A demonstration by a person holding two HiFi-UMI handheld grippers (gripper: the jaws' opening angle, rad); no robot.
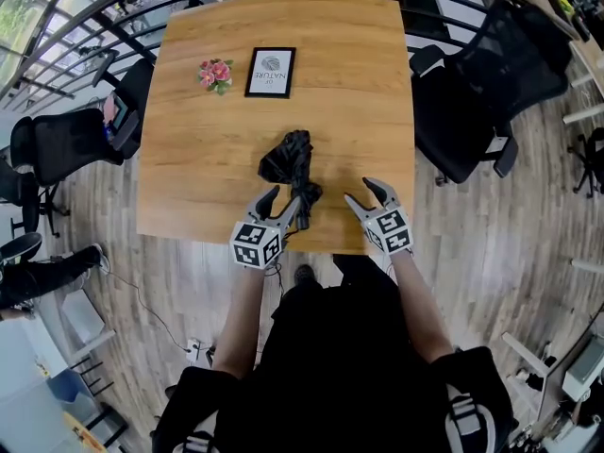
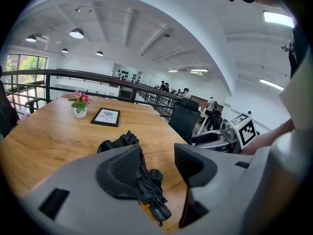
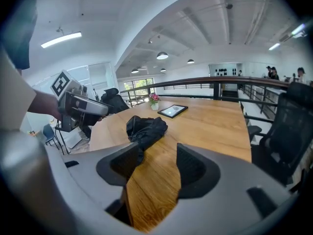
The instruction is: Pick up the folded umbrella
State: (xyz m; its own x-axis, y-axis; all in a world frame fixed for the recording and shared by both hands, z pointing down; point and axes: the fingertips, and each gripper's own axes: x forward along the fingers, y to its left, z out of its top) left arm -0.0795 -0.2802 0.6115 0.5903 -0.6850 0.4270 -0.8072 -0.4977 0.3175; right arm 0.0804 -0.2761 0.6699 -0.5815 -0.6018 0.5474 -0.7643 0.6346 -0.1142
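Umbrella (image 1: 291, 163) lies mid-table (image 1: 359, 83), near end between the left gripper (image 1: 288, 198) jaws, right gripper (image 1: 360, 192) beside it; flowers (image 1: 215, 74) left of frame (image 1: 270, 72) further back.

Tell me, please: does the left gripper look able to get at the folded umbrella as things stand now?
Probably yes. The left gripper is open, and the near end of the folded umbrella lies between its jaws on the table; nothing stands in between.

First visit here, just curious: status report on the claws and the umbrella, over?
Left gripper open, lined up on folded umbrella, no grip. Right gripper open, empty. Umbrella flat on wooden table. Flower pot, framed sign beyond it, no obstruction.
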